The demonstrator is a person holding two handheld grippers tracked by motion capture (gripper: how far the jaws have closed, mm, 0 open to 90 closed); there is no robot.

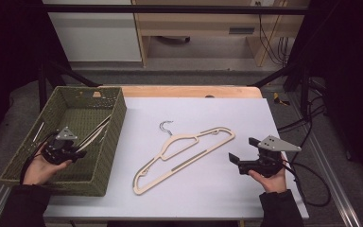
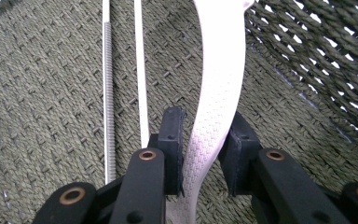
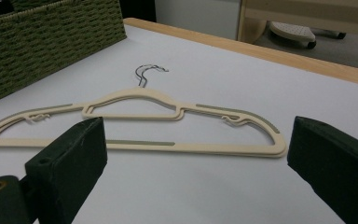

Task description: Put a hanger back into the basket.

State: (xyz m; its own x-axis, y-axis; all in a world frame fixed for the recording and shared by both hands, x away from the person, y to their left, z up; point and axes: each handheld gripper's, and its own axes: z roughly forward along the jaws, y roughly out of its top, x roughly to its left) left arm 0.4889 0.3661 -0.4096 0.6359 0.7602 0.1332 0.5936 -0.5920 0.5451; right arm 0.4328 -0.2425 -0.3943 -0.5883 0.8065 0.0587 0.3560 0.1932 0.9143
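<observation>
A: High view, left to right. What does the left gripper (image 1: 78, 152) hold?

B: It sits inside the basket (image 1: 115, 124) at the table's left edge. In the left gripper view its jaws flank a white hanger (image 2: 216, 93); whether they pinch it I cannot tell.

A: And the middle of the table?

B: The cream hangers (image 1: 184, 153) lie flat, apparently stacked, long axis running from the near edge up toward the far right corner, hook (image 1: 165, 126) toward the far edge.

A: And the right gripper (image 1: 239, 151)?

B: Released, jaws wide and empty, just right of the hangers. It is probably the nearer one for a pickup.
</observation>
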